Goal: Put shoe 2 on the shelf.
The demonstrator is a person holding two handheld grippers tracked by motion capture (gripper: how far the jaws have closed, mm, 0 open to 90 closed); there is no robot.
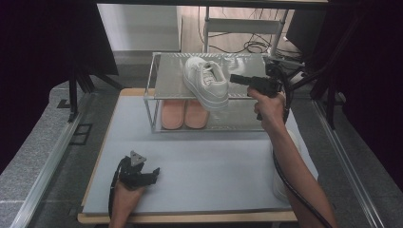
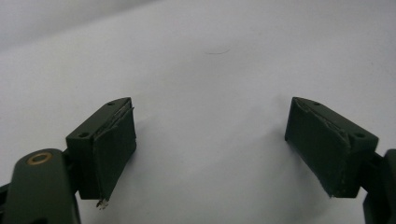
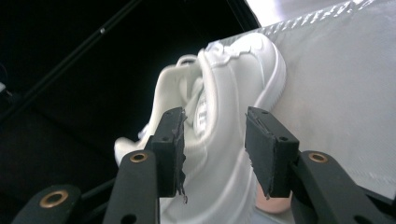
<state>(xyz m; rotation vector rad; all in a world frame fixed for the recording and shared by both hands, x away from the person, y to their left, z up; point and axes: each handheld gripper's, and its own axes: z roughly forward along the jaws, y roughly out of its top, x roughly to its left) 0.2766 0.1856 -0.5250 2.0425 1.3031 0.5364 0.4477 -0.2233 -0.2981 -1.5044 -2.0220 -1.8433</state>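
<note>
A white sneaker (image 1: 205,81) lies on the top shelf (image 1: 171,78) of a metal-framed rack, its toe toward the front. Just to its right, my right gripper (image 1: 234,78) points left at it with its jaws apart. In the right gripper view the sneaker (image 3: 219,93) shows behind and between the jaws of that gripper (image 3: 214,116), and the pads do not press on it. A pair of pink slippers (image 1: 184,114) sits on the lower shelf. Near the front left, my left gripper (image 1: 154,173) rests on the pale mat with its jaws wide open (image 2: 210,102) and nothing between them.
The rack stands at the back of the grey-blue mat (image 1: 214,166). A white object (image 1: 281,185) at the mat's right edge is partly hidden by the right forearm. Dark stands and cables lie behind and beside the table.
</note>
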